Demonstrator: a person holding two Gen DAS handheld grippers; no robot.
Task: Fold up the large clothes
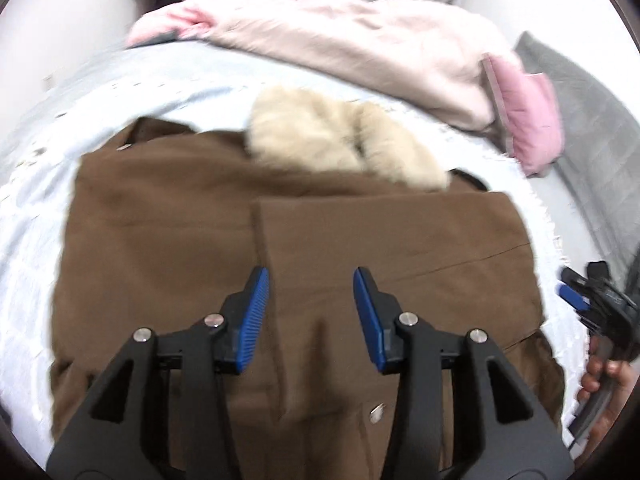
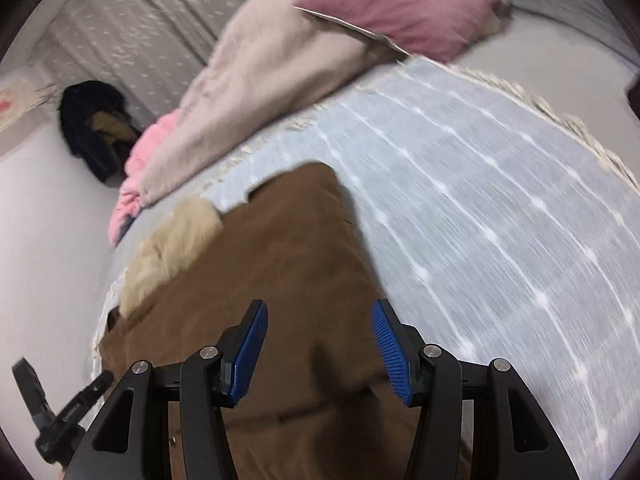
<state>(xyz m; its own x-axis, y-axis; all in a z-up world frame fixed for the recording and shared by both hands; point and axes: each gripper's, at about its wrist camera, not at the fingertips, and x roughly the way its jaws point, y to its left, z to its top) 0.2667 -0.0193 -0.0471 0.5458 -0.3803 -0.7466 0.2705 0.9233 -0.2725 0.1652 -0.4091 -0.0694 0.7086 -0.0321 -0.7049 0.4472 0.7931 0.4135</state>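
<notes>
Here the brown coat (image 1: 280,248) is lying folded on the pale blue bedspread (image 2: 480,184), its cream fur collar (image 1: 340,140) pointing toward the pink quilt (image 1: 360,40). Both the left gripper (image 1: 311,280) and right gripper (image 2: 318,312) are hovering over the coat, jaws spread, pinching nothing.

Soft, even indoor light, moderately bright; no glare. Faint shadows on brown coat (image 1: 168,240). Strong fisheye bending, dark vignette at corners of both views. Motion blur throughout, heaviest on blue bedspread (image 2: 500,200) in right wrist view. Fingers (image 1: 256,312) sharpest, background hazy.
</notes>
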